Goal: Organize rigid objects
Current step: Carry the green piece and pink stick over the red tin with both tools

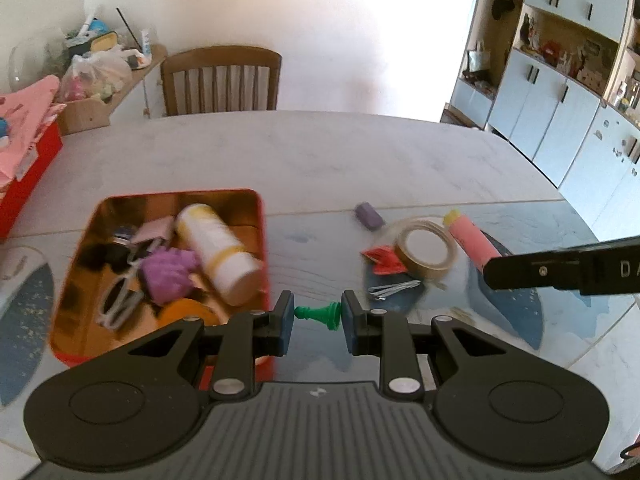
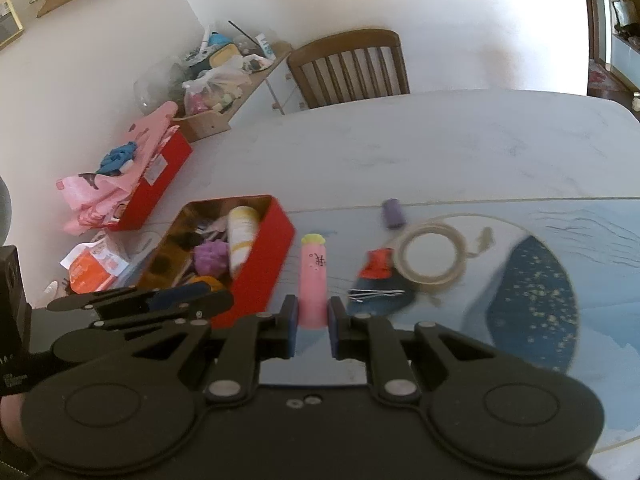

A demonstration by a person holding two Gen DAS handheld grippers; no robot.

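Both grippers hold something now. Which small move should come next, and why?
Probably carry the left gripper, shut on the green chess pawn, leftward over the red tin and release there. The tin lies just beside it and already holds collected items. The right gripper, shut on the pink tube, could follow.

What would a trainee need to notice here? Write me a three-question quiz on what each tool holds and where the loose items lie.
1. True or false: the left tool grips a green chess pawn.
2. What does the right tool hold? A) roll of tape B) pink tube C) purple block
3. Fill in: the white bottle lies inside the red ____.

Key
1. True; the pawn lies sideways between its pads.
2. B: the pink tube with a yellow cap. The roll of tape and purple block lie on the table.
3. Tin.
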